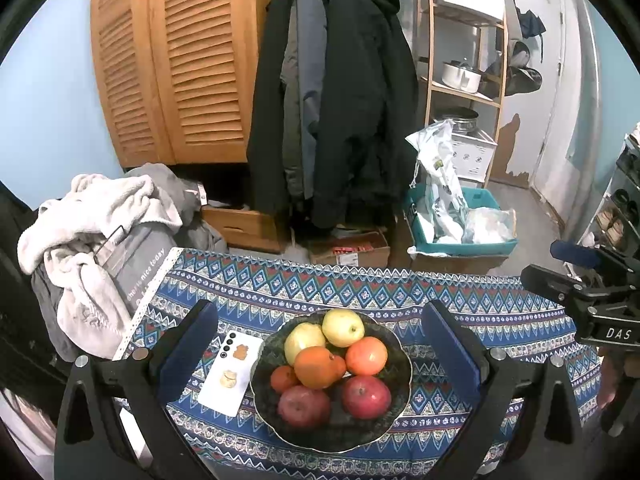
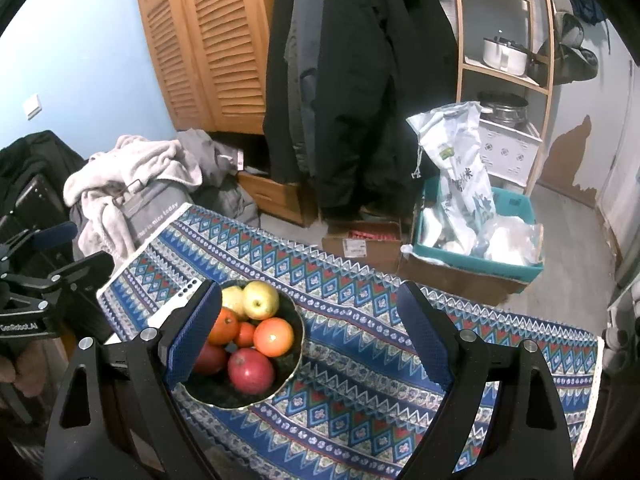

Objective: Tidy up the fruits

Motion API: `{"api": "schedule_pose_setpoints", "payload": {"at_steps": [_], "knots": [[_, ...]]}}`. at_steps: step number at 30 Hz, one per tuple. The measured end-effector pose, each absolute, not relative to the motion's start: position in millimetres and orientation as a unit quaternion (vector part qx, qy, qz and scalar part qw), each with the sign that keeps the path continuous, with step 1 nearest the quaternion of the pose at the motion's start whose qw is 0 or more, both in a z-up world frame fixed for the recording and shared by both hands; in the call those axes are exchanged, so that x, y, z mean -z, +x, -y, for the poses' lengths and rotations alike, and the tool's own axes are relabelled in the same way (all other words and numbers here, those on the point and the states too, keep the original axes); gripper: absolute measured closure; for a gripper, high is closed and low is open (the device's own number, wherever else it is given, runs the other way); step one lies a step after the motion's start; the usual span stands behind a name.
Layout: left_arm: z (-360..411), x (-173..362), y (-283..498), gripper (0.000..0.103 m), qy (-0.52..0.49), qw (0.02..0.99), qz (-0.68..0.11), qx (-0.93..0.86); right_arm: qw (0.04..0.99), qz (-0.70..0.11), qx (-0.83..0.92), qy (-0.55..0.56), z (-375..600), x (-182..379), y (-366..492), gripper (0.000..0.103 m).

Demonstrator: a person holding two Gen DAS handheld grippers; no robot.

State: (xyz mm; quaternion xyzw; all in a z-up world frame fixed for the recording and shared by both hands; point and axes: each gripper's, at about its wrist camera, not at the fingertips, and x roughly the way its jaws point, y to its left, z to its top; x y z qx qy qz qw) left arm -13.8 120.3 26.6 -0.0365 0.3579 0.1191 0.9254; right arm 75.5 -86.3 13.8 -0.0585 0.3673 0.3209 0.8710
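Note:
A dark bowl (image 1: 394, 390) (image 2: 290, 364) stands on the blue patterned tablecloth (image 1: 500, 320) (image 2: 360, 340). It is filled with two yellow apples (image 1: 343, 327) (image 2: 261, 300), oranges (image 1: 366, 356) (image 2: 273, 337) and two red apples (image 1: 366, 397) (image 2: 251, 371). My left gripper (image 1: 320, 344) is open, hovering with the bowl framed between its blue pads, touching nothing. My right gripper (image 2: 312, 332) is open too, above the cloth just right of the bowl; its left finger (image 2: 196, 336) hides the bowl's left side.
A white phone (image 1: 230, 374) (image 2: 176, 308) lies face down on the cloth left of the bowl. Past the table's far edge are a heap of clothes (image 1: 96, 240), hanging coats (image 1: 340, 100), cardboard boxes and a teal crate (image 1: 460, 224).

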Motion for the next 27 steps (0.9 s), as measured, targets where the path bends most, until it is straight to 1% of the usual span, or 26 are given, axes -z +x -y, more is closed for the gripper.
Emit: {"api": "schedule_pose_setpoints", "payload": {"at_steps": [27], "knots": [[-118.7, -22.4, -13.4, 0.000, -0.025, 0.920, -0.367, -0.134, 0.873, -0.362, -0.320, -0.060, 87.4, -13.1, 75.4, 0.015]]}}
